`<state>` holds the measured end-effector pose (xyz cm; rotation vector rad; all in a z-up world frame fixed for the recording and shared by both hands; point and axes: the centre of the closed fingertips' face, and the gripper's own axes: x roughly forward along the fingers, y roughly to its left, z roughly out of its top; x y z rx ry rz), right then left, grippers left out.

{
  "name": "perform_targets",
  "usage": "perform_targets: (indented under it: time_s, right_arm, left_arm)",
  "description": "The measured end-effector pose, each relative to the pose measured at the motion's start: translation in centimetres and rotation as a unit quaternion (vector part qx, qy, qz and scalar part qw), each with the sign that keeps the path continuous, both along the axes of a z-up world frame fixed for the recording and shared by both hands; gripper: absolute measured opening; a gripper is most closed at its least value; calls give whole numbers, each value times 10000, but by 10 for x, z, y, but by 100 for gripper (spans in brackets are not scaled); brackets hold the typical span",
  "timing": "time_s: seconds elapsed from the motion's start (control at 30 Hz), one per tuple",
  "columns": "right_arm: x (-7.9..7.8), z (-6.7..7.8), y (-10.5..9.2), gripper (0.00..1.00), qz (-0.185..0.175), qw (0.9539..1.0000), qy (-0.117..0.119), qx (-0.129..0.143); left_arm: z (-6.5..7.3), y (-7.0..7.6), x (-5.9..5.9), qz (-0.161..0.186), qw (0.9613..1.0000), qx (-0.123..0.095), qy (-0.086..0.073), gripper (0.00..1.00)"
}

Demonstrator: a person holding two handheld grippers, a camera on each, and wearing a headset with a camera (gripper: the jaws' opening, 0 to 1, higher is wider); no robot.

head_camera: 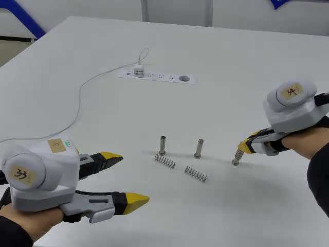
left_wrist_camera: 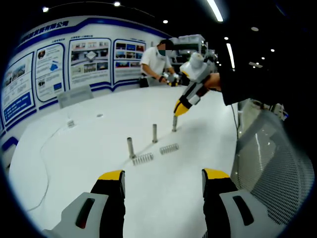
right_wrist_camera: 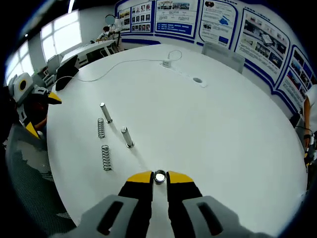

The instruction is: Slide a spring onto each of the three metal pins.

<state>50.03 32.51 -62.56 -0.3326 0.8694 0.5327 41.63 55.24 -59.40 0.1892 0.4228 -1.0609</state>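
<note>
Three metal pins stand in a row on the white table (head_camera: 216, 108). The left pin (head_camera: 162, 145) and the middle pin (head_camera: 199, 148) are bare. Two loose springs (head_camera: 165, 161) (head_camera: 196, 174) lie flat just in front of them. My right gripper (head_camera: 244, 147) is at the top of the right pin (head_camera: 237, 158). In the right gripper view its jaws pinch a spring (right_wrist_camera: 159, 176) sitting over that pin. My left gripper (head_camera: 125, 177) hovers open at the near left, well short of the pins, with nothing between its fingers (left_wrist_camera: 111, 176).
A white power strip (head_camera: 157, 76) with a plug and a long cable (head_camera: 77, 103) lies at the far middle of the table. A mesh chair (left_wrist_camera: 270, 148) stands beside the table, and a person (left_wrist_camera: 153, 60) stands far beyond it.
</note>
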Motion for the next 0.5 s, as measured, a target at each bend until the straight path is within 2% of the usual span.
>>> perform_targets:
  time_s: [0.5]
  right_arm:
    - [-2,-16,0,12,-53,9999,123,-36]
  left_arm:
    - [0,1,0,29,10000,-9,8,64]
